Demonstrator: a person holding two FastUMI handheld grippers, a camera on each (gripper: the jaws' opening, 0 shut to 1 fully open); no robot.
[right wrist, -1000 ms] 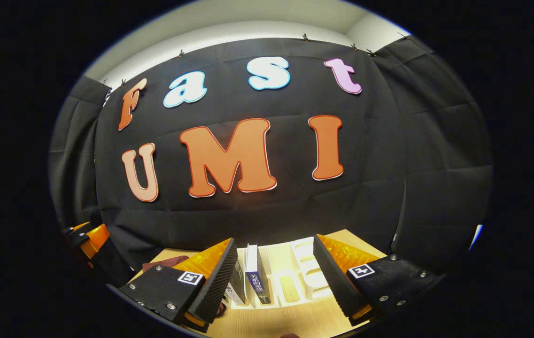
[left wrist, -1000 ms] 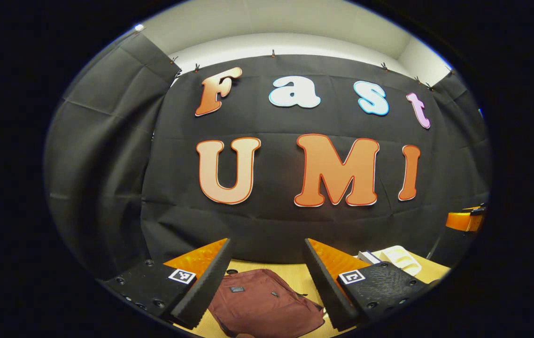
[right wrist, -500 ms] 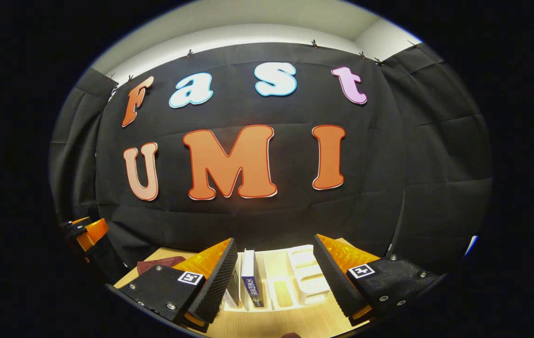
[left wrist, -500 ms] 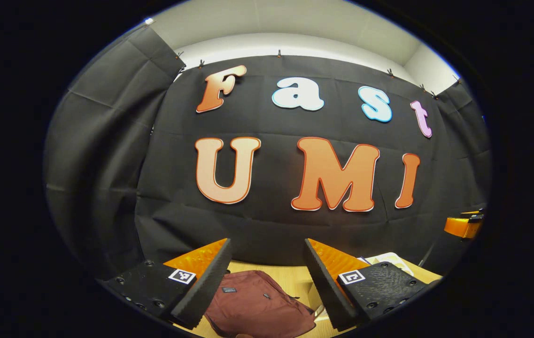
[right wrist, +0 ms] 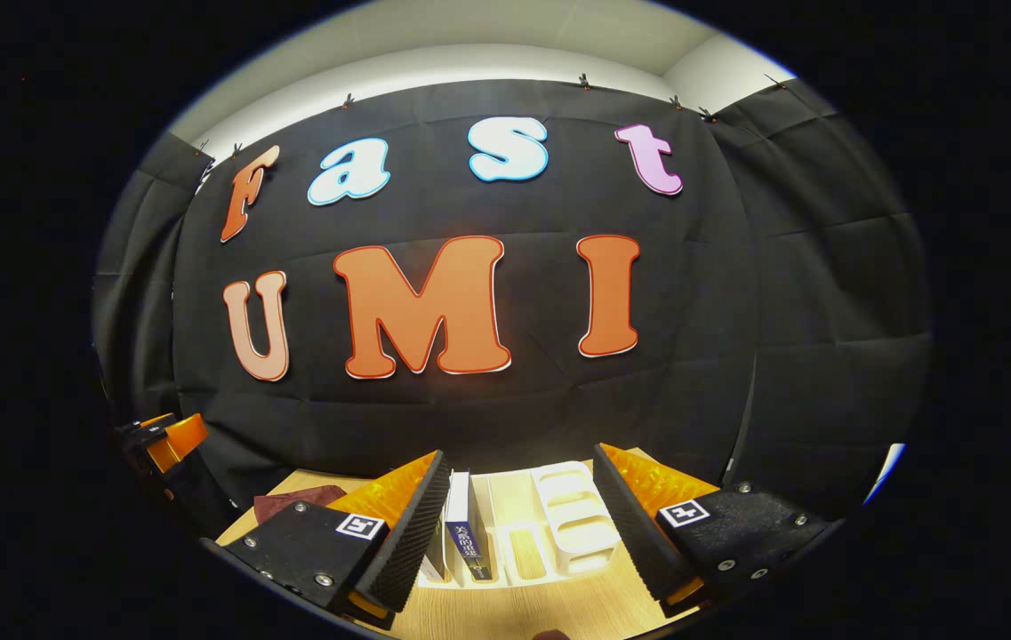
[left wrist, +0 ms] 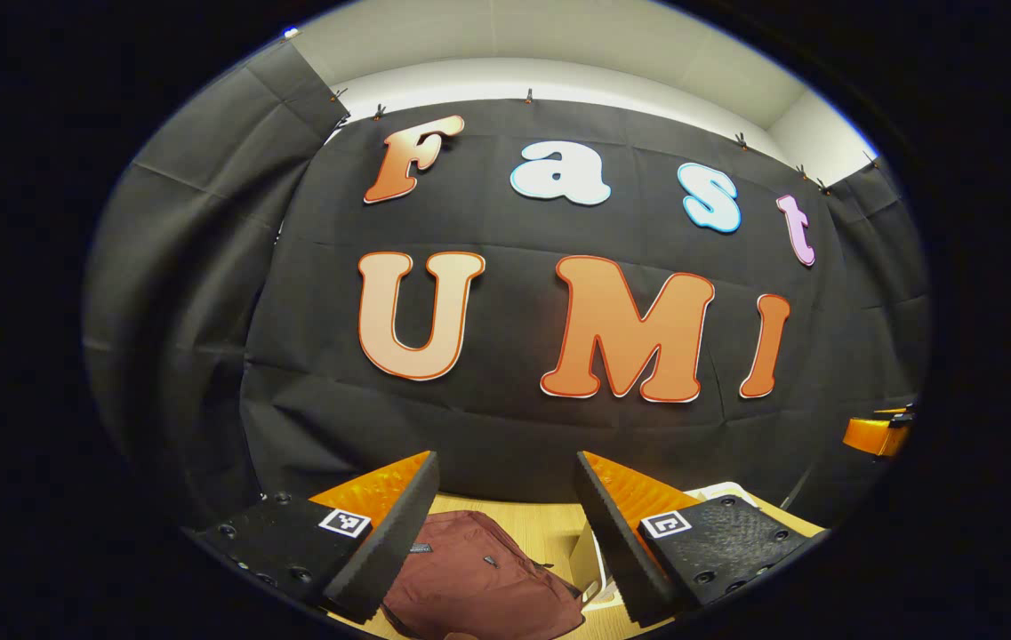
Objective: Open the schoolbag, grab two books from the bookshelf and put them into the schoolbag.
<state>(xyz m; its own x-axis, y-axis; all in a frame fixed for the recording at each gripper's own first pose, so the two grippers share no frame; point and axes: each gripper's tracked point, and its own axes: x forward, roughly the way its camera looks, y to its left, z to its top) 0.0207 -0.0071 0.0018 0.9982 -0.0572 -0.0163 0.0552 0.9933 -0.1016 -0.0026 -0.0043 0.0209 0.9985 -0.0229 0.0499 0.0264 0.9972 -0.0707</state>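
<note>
A dark red schoolbag (left wrist: 480, 582) lies flat on the wooden table, low in the left gripper view, zipped as far as I can see. My left gripper (left wrist: 505, 524) hovers above it, open, nothing between its fingers. In the right gripper view a white bookshelf (right wrist: 549, 529) stands on the table with two upright books (right wrist: 464, 533) in its left slots. My right gripper (right wrist: 518, 524) hangs open in front of the shelf, apart from it. A corner of the schoolbag (right wrist: 296, 500) shows at the left there, with the left gripper (right wrist: 163, 440) beyond it.
The wooden table (right wrist: 523, 613) runs up to the black cloth wall close behind the bag and shelf. The white shelf's edge (left wrist: 723, 491) shows right of the bag, and the right gripper (left wrist: 878, 434) sits at the far right of the left gripper view.
Both views have shifted slightly: the bag has slid lower and left in the left gripper view, and the shelf has moved a little left in the right gripper view. Both grippers stay open.
</note>
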